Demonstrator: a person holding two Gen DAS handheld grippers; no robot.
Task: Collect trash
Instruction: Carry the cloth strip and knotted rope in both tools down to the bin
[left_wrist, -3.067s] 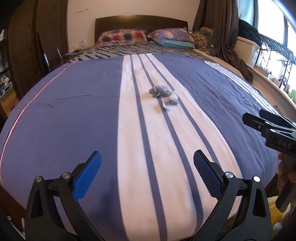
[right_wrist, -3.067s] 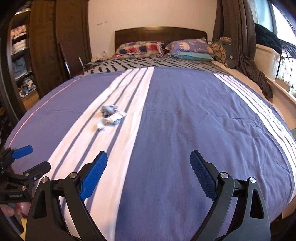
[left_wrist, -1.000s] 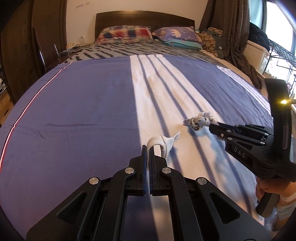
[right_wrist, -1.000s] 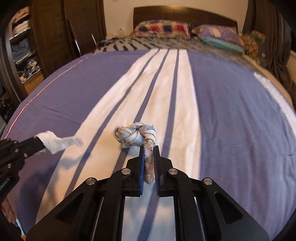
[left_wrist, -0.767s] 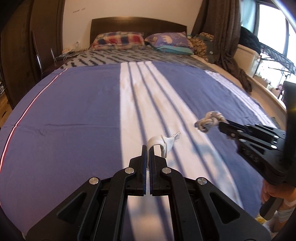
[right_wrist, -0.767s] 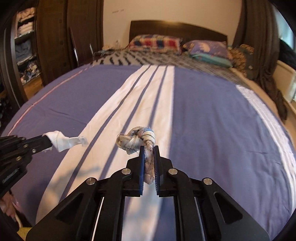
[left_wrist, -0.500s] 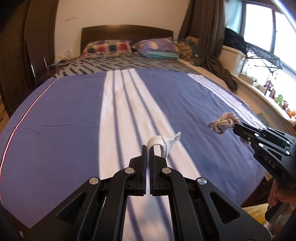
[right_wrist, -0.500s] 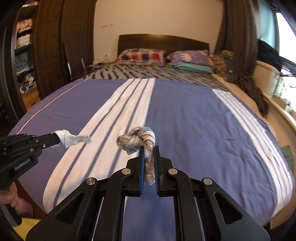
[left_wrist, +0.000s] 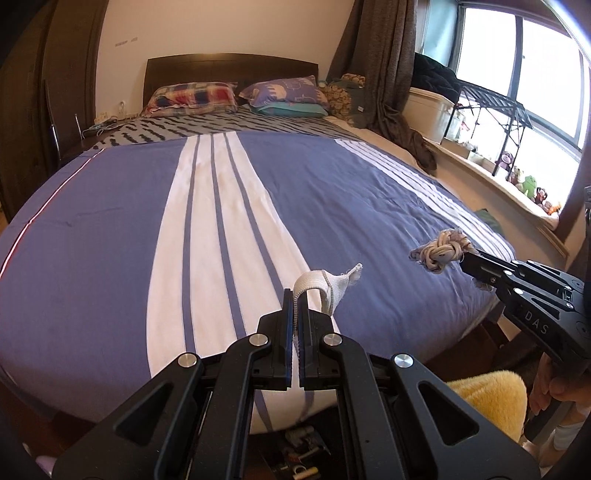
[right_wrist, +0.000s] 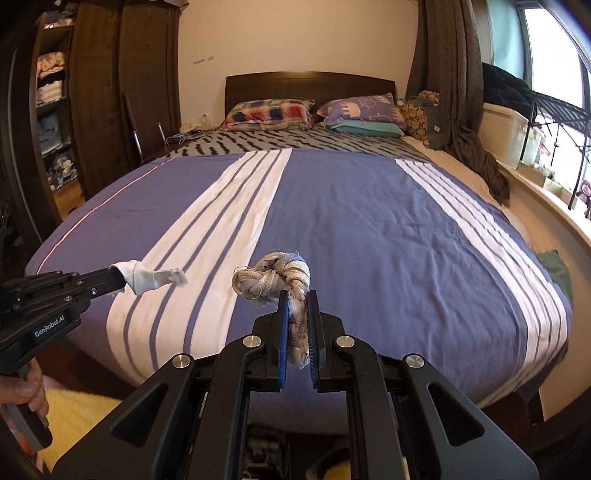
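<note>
So we've got both scraps off the bed (right_wrist: 369, 229) now, left tool (left_wrist: 295, 314) clamped on the white strip (left_wrist: 325, 288), right tool (right_wrist: 297, 325) on the knotted rag (right_wrist: 273, 275), no bin in sight yet.

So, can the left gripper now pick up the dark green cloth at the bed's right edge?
Probably not: the left gripper is shut on a white fabric strip, and the dark green cloth lies far off.
</note>
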